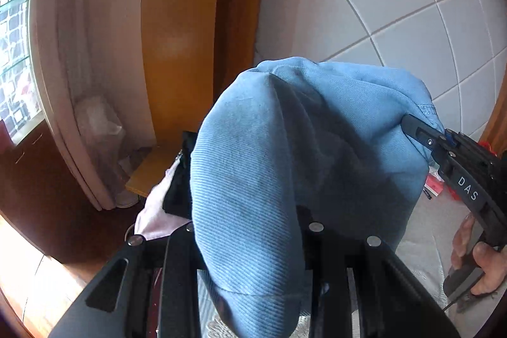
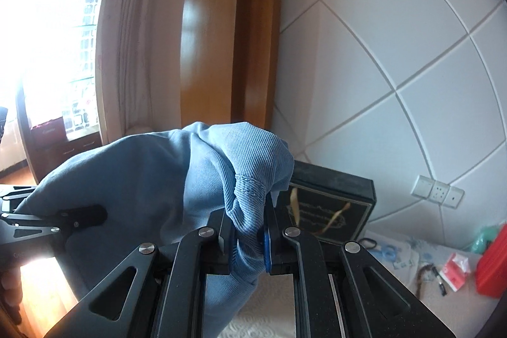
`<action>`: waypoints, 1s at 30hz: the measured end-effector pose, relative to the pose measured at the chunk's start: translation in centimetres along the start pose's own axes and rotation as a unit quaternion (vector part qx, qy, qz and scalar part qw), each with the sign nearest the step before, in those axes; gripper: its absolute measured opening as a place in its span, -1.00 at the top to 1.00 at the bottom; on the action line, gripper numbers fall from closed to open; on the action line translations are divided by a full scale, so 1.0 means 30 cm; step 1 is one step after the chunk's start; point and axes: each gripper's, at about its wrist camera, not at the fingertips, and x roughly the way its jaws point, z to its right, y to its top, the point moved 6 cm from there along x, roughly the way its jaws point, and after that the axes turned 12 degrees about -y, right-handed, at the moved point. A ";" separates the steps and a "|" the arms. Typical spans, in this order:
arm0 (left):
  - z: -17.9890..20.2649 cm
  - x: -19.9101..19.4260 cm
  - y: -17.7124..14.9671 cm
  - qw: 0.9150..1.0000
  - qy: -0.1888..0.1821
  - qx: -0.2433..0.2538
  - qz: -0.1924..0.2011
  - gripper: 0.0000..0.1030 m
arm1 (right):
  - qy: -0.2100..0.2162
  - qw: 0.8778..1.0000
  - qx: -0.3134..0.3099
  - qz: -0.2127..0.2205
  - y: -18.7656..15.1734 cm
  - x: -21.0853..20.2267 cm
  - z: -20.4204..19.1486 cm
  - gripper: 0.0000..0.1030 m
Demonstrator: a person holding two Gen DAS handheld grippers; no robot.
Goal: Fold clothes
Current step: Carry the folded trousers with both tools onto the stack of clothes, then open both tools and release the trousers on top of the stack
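Blue garment (image 2: 177,179) hangs raised between my two grippers, clear of the pale quilted bed surface (image 1: 431,246) beneath. My right gripper (image 2: 248,238) has its jaws narrow and clamped on a bunched, stitched hem, with cloth squeezed between the blue pads. In the left wrist view the same gripper (image 1: 408,124) enters from the right and pinches the garment's far right edge; a hand (image 1: 484,262) grips its handle. My left gripper (image 1: 253,246) is draped over by the fabric, so I cannot see the pads. From the right wrist view its finger (image 2: 85,216) lies against the cloth at left, but I cannot tell how its jaws stand. Beyond, a white tiled wall (image 2: 396,53), a wooden door frame (image 2: 215,37) and a curtain (image 2: 133,30) stand far. A black box (image 2: 332,205) rests at right, near red packaging (image 2: 494,258).
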 end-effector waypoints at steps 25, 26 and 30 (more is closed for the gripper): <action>-0.381 0.268 -0.033 0.994 0.097 -0.025 -0.042 -1.00 | -0.043 0.985 0.075 -0.151 -0.195 0.619 -0.104 -0.91; -0.349 0.237 -0.028 0.996 0.086 -0.020 -0.034 -1.00 | -0.038 0.987 0.079 -0.132 -0.173 0.565 -0.105 -0.99; -0.239 0.156 -0.041 0.999 0.045 -0.007 -0.027 -1.00 | -0.040 0.993 0.053 -0.098 -0.180 0.364 -0.139 -0.99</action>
